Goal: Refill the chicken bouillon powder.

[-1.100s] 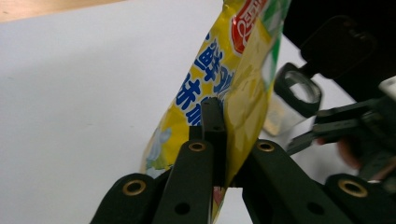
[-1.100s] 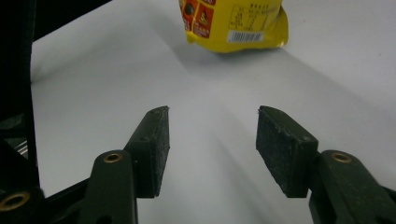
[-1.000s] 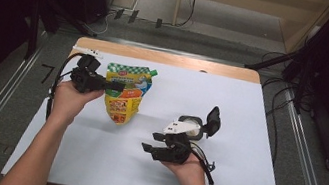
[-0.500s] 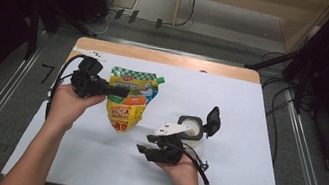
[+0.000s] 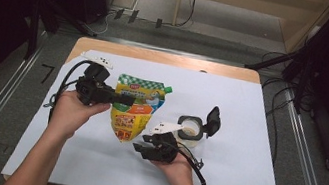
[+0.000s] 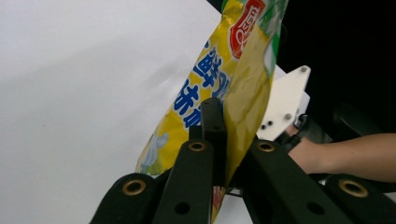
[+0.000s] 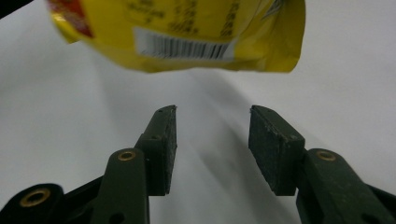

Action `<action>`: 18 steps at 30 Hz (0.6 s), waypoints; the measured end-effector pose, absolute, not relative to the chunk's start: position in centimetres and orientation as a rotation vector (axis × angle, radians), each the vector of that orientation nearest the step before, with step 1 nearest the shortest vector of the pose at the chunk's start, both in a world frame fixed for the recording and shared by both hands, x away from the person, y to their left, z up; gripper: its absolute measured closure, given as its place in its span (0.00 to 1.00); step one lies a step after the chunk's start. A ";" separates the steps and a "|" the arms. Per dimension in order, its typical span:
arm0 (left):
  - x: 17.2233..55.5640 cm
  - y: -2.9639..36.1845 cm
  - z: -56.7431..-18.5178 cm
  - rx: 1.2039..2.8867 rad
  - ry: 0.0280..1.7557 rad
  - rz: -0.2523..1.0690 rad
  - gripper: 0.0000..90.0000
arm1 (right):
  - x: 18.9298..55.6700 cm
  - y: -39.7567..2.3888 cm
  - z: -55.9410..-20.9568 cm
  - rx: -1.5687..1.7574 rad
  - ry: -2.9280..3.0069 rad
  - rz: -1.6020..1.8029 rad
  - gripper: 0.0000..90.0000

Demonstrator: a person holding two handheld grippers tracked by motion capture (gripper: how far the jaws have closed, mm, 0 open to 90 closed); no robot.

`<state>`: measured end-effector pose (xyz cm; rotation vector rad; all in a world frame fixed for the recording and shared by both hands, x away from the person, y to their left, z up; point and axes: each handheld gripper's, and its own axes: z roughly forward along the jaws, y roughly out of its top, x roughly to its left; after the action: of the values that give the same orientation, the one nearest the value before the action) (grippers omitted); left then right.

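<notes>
since the earlier frame my right gripper (image 5: pixel 139 147) is closing partway, nothing between its jaws, below the pouch (image 5: pixel 135 109) that my left gripper (image 5: pixel 128 100) is clamping at centre-left; it's soft, light, slippery, so i'm judging its bottom edge the best hold.

We see the yellow and green spouted pouch (image 5: pixel 135 108) with printed labels and a barcode, hanging upright and slightly creased, its lower edge lifted off the white surface (image 5: pixel 257 133).
</notes>
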<state>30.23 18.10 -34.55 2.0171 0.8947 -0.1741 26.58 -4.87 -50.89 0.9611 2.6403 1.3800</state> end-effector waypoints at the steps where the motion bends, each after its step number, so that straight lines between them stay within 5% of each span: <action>1: 30.0 17.7 -34.4 2.025 0.882 -0.177 1.00 | 26.7 -4.8 -51.0 0.978 2.632 1.387 0.59; 18: 28.5 16.9 -32.8 1.990 0.822 -0.259 1.00 | 26.4 -5.6 -52.1 1.042 2.466 1.485 0.59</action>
<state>28.47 16.91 -32.78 1.9898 0.8221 -0.2591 26.37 -5.64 -52.11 1.0419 2.4657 1.4845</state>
